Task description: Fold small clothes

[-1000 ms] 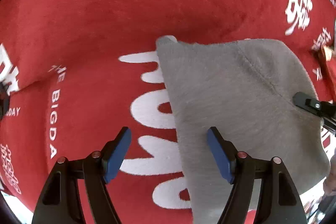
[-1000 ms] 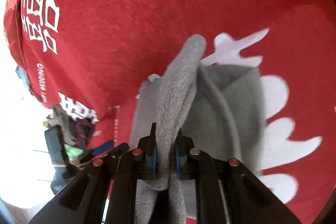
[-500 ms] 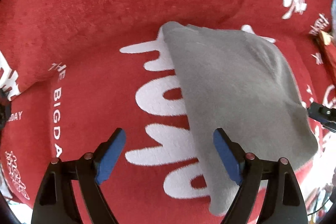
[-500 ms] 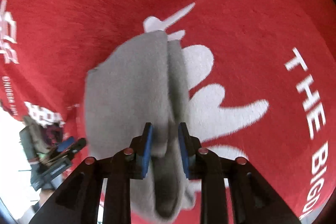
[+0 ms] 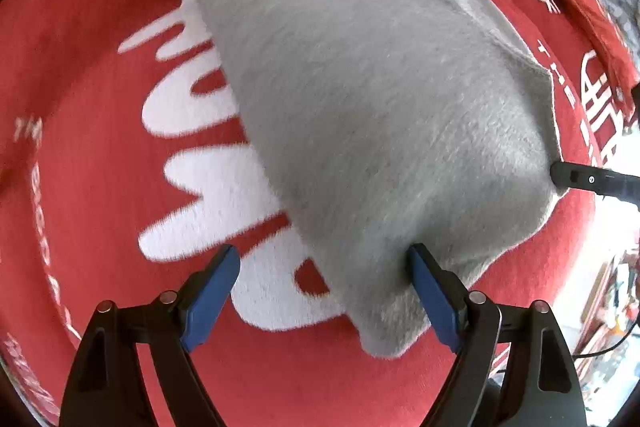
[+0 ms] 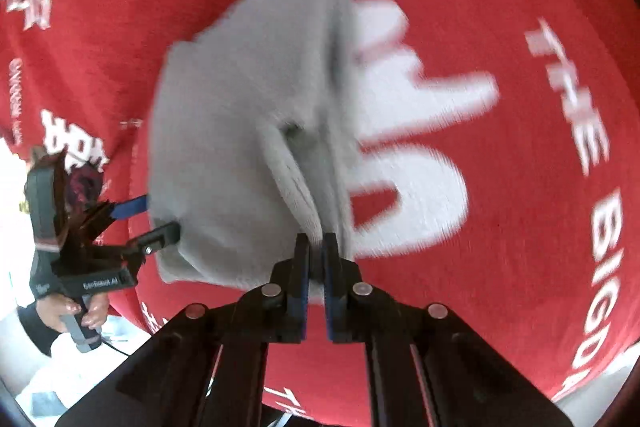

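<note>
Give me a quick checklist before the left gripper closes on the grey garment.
1. Right gripper pinching the grey garment: ok, jaws nearly shut on a fold.
2. Left gripper open: ok, jaws wide apart.
3. Garment edge between the left fingers: ok, the edge runs between them and the right-hand finger touches the cloth.
4. Garment over the red printed cloth: ok.
5. Fold lying flat: cannot tell, the right wrist view is blurred.

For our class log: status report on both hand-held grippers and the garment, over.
Left hand-held gripper open at grey garment edge. Right hand-held gripper shut on garment fold. Red cloth underneath; nothing blocking.
</note>
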Demonstrator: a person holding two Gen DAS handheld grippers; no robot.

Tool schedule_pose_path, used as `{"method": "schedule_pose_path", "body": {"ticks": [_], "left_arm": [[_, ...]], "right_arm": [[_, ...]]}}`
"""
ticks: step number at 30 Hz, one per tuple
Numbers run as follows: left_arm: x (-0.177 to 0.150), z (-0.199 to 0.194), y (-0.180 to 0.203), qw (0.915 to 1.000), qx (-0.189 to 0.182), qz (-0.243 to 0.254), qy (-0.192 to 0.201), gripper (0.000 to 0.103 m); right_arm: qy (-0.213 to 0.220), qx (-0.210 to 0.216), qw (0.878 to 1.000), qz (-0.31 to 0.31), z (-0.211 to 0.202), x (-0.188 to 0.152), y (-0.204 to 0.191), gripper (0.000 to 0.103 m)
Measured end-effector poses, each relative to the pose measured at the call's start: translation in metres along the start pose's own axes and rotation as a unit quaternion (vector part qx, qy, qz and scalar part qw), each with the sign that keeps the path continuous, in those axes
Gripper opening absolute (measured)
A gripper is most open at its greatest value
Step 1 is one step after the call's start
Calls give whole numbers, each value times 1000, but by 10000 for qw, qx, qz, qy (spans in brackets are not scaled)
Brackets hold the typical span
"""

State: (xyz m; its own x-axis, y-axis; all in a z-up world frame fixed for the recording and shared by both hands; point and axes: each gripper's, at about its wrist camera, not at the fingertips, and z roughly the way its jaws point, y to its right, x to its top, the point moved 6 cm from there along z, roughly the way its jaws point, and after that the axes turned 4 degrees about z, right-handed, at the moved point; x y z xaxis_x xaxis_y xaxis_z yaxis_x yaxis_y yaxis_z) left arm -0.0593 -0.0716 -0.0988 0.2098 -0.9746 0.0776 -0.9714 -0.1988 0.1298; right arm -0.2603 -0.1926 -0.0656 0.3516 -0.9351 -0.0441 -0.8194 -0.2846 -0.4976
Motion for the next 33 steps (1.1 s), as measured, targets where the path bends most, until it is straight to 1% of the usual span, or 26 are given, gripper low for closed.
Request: {"method": "schedule_pose_path", "body": {"ticks": [1,3,9,10,11,12,13,14,15,16,17,18,19,20,21,22,23,24,25,26,27,29,30,31,32,33], "left_arm": [[-2,-1,-2,10000,-19,-71,-4,86],[-7,-3,-4,9998,0,-178,-22,86],[-14,-22,1,9988,384,-313,49,86],[-14,-25,1,9984,436,-362,75,86],[-15,-28,0,9978,476,-441,110,86],[-16,-32,-1,9971,483,-563,158,86],[-16,-36,-2,9962,446,-723,208,86],[-15,-38,-5,9954,378,-843,241,86],[-16,-39,-7,9943,290,-987,266,86],[-16,-40,-9,9931,232,-1117,271,86],[-16,-39,-11,9915,175,-1265,269,86],[-20,-41,-13,9904,135,-1348,263,86],[-21,-41,-16,9895,101,-1417,257,86],[-21,-42,-18,9887,69,-1471,265,86],[-21,-43,-19,9879,33,-1520,294,86],[-21,-44,-19,9874,11,-1549,313,86],[-21,-45,-19,9866,-28,-1594,353,86],[-15,-47,-22,9861,-82,-1610,389,86],[-14,-48,-21,9857,-169,-1614,449,86],[-12,-49,-19,9856,-249,-1591,508,86],[-11,-47,-18,9866,-284,-1511,537,86],[-9,-39,-10,9912,-147,-1240,452,86],[-11,-29,-5,9948,26,-965,321,86],[-12,-23,-4,9961,122,-847,235,86],[-19,-11,-1,9976,232,-658,25,86],[-23,-7,0,9980,198,-606,-14,86]], "right_arm": [[41,127,9998,158,-2,-1,4,6],[58,158,9996,232,-5,-2,7,6],[37,-116,9996,259,-20,-3,0,10],[124,-144,9996,215,-27,-2,-5,10],[205,-154,9995,168,-33,-3,-9,14],[304,-128,9994,98,-40,-3,-14,14],[455,-11,9990,-32,-48,-3,-24,15],[504,72,9987,-97,-52,-4,-30,15],[487,190,9986,-123,-53,-5,-35,17],[363,398,9985,-76,-50,-8,-41,31],[127,672,9976,66,-41,-12,-45,51],[-88,888,9958,225,-32,-16,-47,57],[-299,1091,9926,444,-19,-22,-48,58],[-466,1260,9884,706,-6,-27,-47,58],[-516,1384,9851,887,4,-29,-46,58],[-461,1477,9817,1106,16,-29,-44,58],[-375,1459,9804,1268,21,-27,-40,57],[-255,1488,9779,1449,23,-25,-38,55],[-64,1586,9717,1747,24,-22,-32,36],[1,1548,9698,1883,25,-21,-28,7],[55,1549,9680,1973,24,-22,-26,8],[72,1425,9724,1847,24,-26,-27,7],[67,1330,9758,1733,24,-28,-28,7],[66,1228,9784,1659,25,-31,-27,7],[65,1189,9786,1677,26,-32,-26,7],[68,1156,9782,1722,24,-33,-21,7]]}}
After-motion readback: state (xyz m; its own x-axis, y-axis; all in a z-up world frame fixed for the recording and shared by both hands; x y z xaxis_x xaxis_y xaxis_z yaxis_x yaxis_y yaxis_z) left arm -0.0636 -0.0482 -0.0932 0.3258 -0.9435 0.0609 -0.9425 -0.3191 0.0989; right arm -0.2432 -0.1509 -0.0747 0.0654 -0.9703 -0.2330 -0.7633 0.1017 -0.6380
